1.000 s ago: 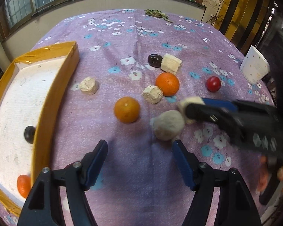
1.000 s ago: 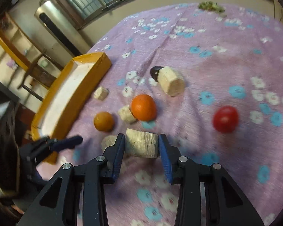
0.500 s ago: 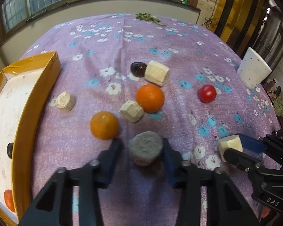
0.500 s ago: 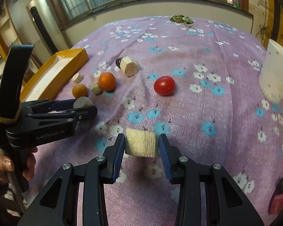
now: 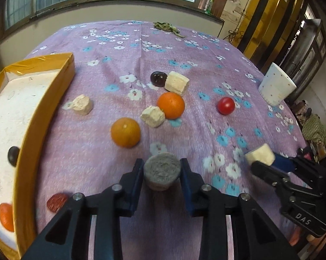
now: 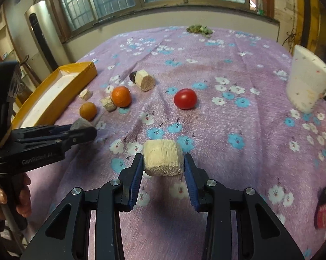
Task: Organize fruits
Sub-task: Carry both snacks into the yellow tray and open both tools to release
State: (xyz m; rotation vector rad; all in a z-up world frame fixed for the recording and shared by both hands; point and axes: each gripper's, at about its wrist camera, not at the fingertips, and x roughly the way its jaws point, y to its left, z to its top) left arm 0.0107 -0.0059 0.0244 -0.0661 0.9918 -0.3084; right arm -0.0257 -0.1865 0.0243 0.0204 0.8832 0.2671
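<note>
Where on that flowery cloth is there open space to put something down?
The far half of the tablecloth, up to the green leaves, is bare, as is the stretch between the red tomato and the white cup. It is crowded near the yellow tray, around the two oranges and the pale chunks.

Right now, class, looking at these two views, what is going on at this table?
A person is sorting food with two hand-held grippers. The left gripper is shut on a grey round piece; the right gripper is shut on a pale cut chunk. Two oranges, a tomato and more pale chunks lie on the purple floral cloth. The yellow tray already holds a few items.
</note>
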